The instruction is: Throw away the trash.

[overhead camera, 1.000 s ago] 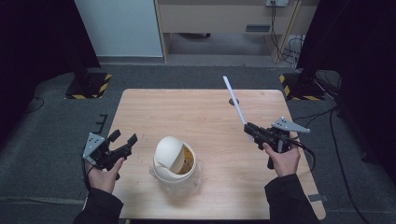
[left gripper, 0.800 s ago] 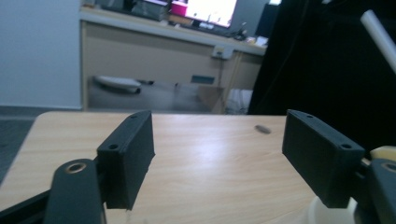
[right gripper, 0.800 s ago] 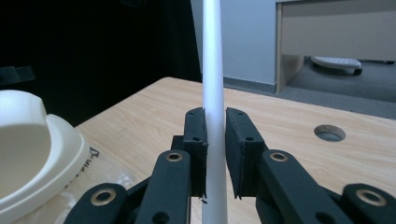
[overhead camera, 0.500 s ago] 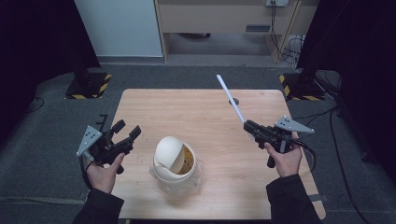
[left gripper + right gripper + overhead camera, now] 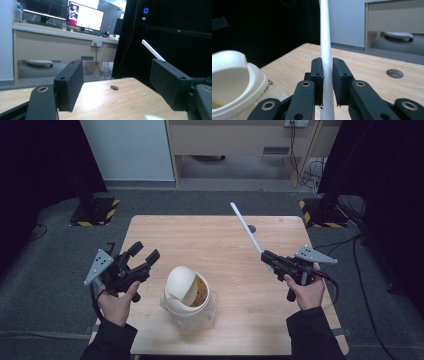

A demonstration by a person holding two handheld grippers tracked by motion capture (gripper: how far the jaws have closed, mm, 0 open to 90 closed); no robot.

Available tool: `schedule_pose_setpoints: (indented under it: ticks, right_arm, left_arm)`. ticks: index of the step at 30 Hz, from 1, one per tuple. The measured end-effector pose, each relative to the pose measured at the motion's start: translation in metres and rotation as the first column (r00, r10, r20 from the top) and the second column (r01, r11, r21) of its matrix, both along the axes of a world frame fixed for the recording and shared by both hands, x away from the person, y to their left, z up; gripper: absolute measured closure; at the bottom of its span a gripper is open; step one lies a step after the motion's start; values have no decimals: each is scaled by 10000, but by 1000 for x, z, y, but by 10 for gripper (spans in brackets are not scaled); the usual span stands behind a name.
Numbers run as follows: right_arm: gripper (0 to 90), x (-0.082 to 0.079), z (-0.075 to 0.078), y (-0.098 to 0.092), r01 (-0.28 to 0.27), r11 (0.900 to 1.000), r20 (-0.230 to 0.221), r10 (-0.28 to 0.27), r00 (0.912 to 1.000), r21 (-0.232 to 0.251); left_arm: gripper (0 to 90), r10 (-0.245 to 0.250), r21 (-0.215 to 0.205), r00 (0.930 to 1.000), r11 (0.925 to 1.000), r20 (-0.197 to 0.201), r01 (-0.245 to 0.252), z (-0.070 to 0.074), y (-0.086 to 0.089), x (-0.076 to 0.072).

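Note:
A cream cup (image 5: 187, 292) with a domed lid tilted up stands near the table's front middle, and brownish contents show under the lid. My right gripper (image 5: 267, 257) is shut on a long white straw (image 5: 246, 227), which slants up and away to the left. In the right gripper view the straw (image 5: 325, 37) runs upright between the closed pads (image 5: 317, 75), with the cup (image 5: 234, 80) at the lower left. My left gripper (image 5: 145, 256) hangs open and empty above the table's left edge, left of the cup. In the left gripper view its jaws stand wide apart, and the straw (image 5: 152, 50) shows beyond them.
The wooden table (image 5: 215, 235) has a round cable hole (image 5: 251, 228) near its far right. Dark curtains flank both sides. A desk with monitors (image 5: 85, 17) stands beyond the far edge, and cables lie on the grey floor (image 5: 360, 245) to the right.
My left gripper has risen and moved to the right, toward the cup. The straw's tip has swung slightly left. The right hand has stayed put.

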State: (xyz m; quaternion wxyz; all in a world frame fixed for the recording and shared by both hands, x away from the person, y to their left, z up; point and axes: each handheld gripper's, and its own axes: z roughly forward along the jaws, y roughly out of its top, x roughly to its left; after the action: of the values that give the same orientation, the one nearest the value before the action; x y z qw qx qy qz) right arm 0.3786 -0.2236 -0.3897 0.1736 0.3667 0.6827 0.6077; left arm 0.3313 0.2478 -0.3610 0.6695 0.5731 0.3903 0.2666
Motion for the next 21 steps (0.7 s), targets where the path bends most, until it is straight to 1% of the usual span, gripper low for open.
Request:
schedule_pose_setpoints:
  ticks: [3,6,9,11,12,18,20,21]
  right_arm:
    - [798,-1,1,-1,-70,9999,84,69,9999,86]
    - [798,-4,5,0,-190,9998,288,188,9994,84]
    - [798,-8,9,2,-330,9993,546,319,9980,187]
    - [798,-10,12,3,-453,9985,612,434,9972,301]
    - [798,-11,14,4,-465,9985,713,443,9965,296]
    - [797,-18,19,10,-743,9966,898,707,9934,364]
    - [797,-20,19,13,-865,9948,906,814,9926,531]
    - [797,-20,18,14,-900,9945,913,850,9922,529]
  left_arm:
    - [264,-256,7,9997,9997,4,256,5,-11,3]
    - [269,-469,43,9989,9989,-10,469,10,-22,6]
    - [274,-653,86,9979,9978,36,652,16,-34,8]
    - [276,-769,101,9970,9970,61,769,21,-41,9]
    - [278,-848,161,9964,9963,82,847,24,-45,8]
    - [282,-1127,183,9934,9935,210,1123,38,-62,7]
    - [282,-1195,187,9925,9927,269,1190,42,-67,7]
    - [283,-1247,184,9918,9921,297,1242,44,-70,7]
